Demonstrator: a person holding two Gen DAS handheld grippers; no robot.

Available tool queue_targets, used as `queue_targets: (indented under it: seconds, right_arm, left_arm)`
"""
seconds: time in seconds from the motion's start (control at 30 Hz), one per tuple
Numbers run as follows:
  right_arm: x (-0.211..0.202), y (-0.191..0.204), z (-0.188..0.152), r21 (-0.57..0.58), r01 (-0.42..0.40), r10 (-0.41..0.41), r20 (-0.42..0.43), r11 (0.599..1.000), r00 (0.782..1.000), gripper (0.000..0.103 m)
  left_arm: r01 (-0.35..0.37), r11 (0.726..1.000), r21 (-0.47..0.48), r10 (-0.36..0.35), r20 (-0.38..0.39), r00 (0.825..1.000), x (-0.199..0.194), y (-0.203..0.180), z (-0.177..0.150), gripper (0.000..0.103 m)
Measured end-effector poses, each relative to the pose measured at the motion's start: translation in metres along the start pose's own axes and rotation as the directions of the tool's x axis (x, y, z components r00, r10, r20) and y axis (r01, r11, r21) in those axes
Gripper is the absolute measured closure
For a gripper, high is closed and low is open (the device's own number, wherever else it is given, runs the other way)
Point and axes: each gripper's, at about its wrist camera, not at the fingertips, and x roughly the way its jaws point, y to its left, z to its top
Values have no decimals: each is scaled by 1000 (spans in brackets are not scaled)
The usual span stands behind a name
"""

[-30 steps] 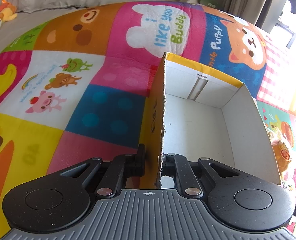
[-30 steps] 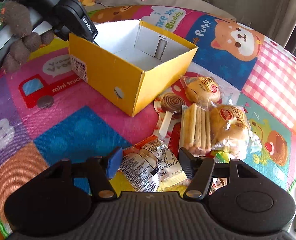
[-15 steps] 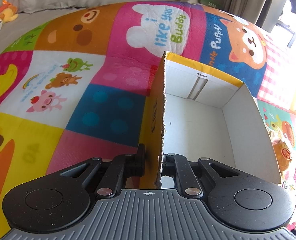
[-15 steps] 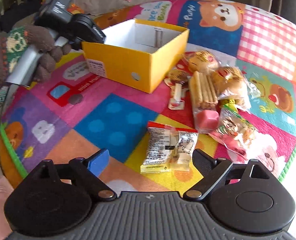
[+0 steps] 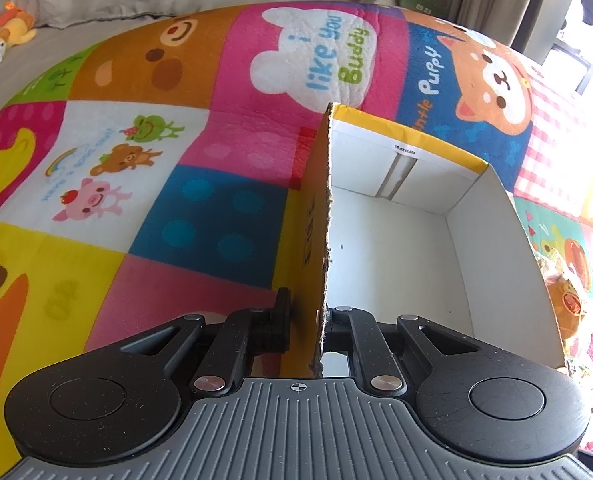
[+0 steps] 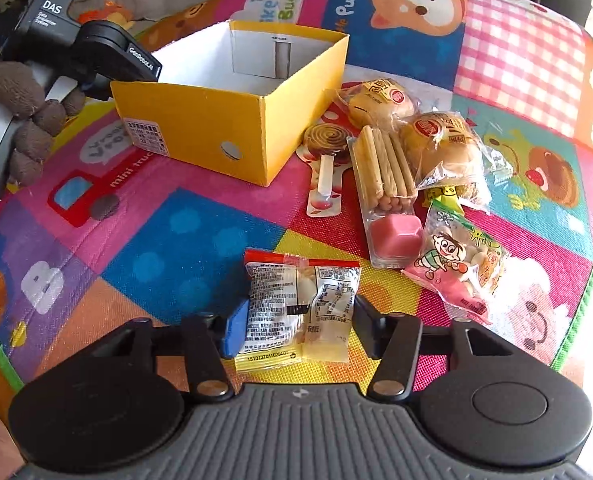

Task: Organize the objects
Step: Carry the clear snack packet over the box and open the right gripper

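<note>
A yellow cardboard box [image 5: 496, 248], white inside and with nothing in it, stands on the colourful play mat. My left gripper [image 5: 306, 320] is shut on the box's near side wall, one finger outside and one inside. From the right wrist view the same box [image 6: 200, 120] sits at the upper left, with a gloved hand [image 6: 28, 120] holding that left tool. My right gripper [image 6: 298, 320] is closing around a clear snack packet [image 6: 300, 296] with a red top strip. The packet lies flat on the mat, and the pads meet its two side edges.
Right of the box lie a swirl lollipop [image 6: 324, 140], a pack of biscuit sticks with pink dip [image 6: 384, 172], two wrapped buns [image 6: 444, 144] and a cartoon-printed snack bag [image 6: 460, 264]. The mat's green edge [image 6: 576, 320] runs close on the right. A grey sofa lies behind.
The right gripper rolled and drew back from the snack pile, spread its jaws wide, then narrowed them onto the snack packet's sides. The left gripper and box have not moved.
</note>
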Motion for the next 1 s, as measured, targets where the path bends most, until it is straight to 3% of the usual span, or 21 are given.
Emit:
queue_targets:
  seconds: [0.13,0.23,0.33,0.5,0.6,0.77,0.9,1.0]
  right_arm:
    - [-35,-6,15,8,-32,31,50,999,998,50]
    - [-76,-17,41,22,-27,24,154,999,988,50]
    - [-116,-29,71,56,-20,4,267,998,964,50]
    - [-153,-36,124,80,-92,53,390,993,919,50]
    - [-148,-25,153,53,-90,60,419,995,906,50]
    - [-106,-1,200,56,-103,72,400,993,914,50]
    - [-65,6,230,117,-185,131,369,976,920,31]
    - [-40,6,235,158,-197,140,316,968,939,31]
  left_arm:
    - [-10,1000,-3,10,2,1000,1,-2,0,92]
    - [-10,1000,-9,10,5,1000,1,-3,-1,92]
    - [-5,1000,-23,5,7,1000,1,-1,-1,92]
    - [3,999,-42,-3,4,1000,1,1,-1,91]
    - [14,998,-57,-14,-1,1000,1,4,0,91]
    - [32,996,-81,-32,-7,999,1,8,1,91]
    - [41,995,-91,-42,-9,999,1,11,0,91]
    - [50,994,-96,-51,-11,999,0,12,-1,89]
